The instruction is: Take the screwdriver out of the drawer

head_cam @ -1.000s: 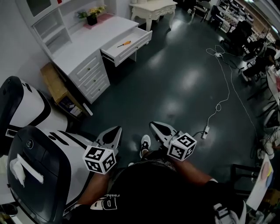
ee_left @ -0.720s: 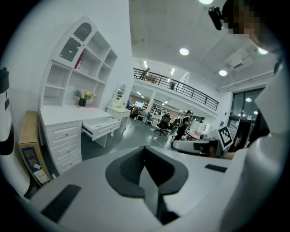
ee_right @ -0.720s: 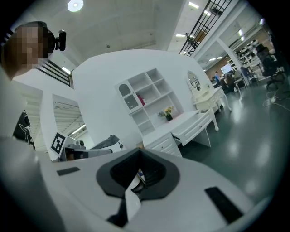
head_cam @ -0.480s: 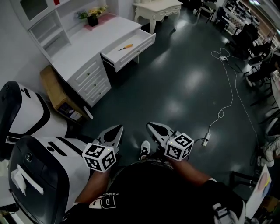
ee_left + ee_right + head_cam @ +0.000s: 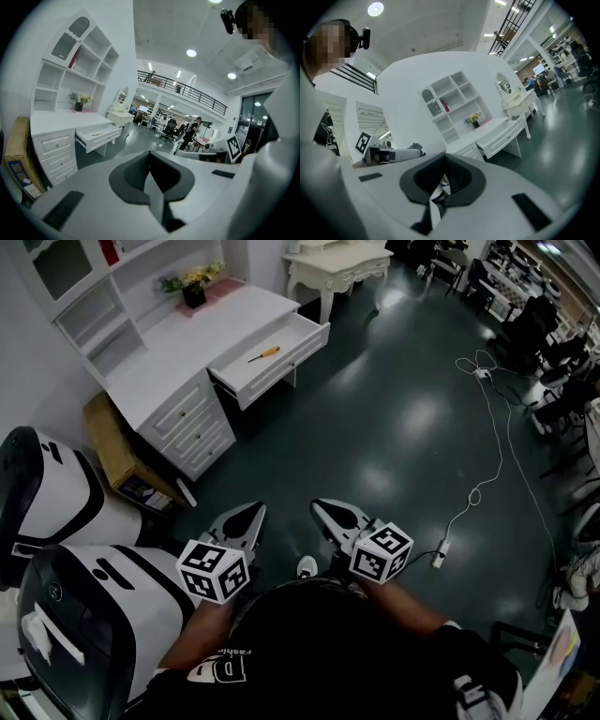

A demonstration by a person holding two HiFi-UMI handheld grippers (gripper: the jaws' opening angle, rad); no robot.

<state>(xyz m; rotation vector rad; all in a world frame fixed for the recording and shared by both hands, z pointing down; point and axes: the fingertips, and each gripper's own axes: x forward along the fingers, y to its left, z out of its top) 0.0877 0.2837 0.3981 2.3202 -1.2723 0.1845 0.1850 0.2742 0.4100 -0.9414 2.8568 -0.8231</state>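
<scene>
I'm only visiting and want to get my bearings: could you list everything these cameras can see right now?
screwdriver: one, orange handle, lying in the open drawer
drawer: one, white, pulled out of the desk
desk: one, white, against the wall
flower pot: one, dark, yellow flowers, on the desk top
cardboard box: one, brown, on the floor left of the desk
side table: one, white, beyond the desk
power strip: one, white, on the dark floor
rounded machines: two, white and black, far left
shoe: one, white, between the grippers
left gripper: jaws together, empty
right gripper: jaws together, empty
</scene>
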